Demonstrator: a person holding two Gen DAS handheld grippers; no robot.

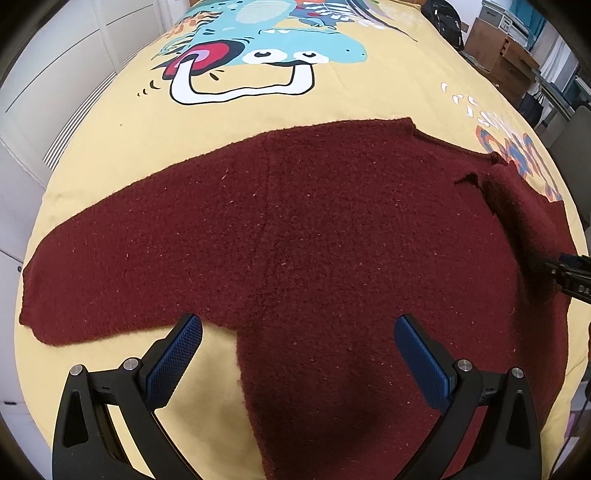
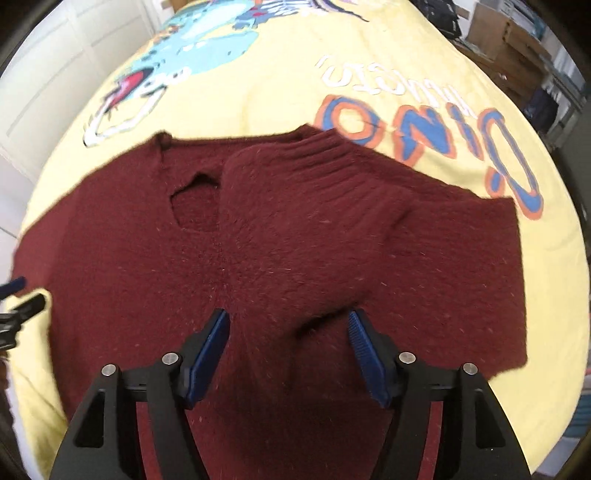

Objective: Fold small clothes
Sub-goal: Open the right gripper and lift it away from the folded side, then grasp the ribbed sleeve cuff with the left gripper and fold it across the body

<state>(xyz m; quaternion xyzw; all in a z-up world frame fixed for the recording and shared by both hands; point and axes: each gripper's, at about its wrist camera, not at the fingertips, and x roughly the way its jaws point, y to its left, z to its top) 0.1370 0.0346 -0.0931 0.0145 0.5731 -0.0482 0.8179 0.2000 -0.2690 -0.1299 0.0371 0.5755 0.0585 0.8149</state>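
A dark red knitted sweater (image 1: pixel 295 221) lies spread on a yellow bed cover (image 1: pixel 110 147) printed with a dinosaur. Its one sleeve (image 1: pixel 110 266) stretches flat to the left. The other sleeve (image 2: pixel 314 221) is folded across the body, with its ribbed cuff (image 2: pixel 325 162) near the neck hole (image 2: pixel 195 206). My left gripper (image 1: pixel 298 325) hangs open just above the sweater, where the flat sleeve meets the body. My right gripper (image 2: pixel 287 317) is open over the folded sleeve; a rumpled ridge of fabric lies between the blue pads (image 2: pixel 210 347), which do not press on it.
White cupboard doors (image 1: pixel 55 74) run along the left of the bed. A black bag (image 1: pixel 447 22) and cardboard boxes (image 1: pixel 509 55) stand past the far right corner. The yellow cover (image 2: pixel 258 92) stretches beyond the sweater's collar.
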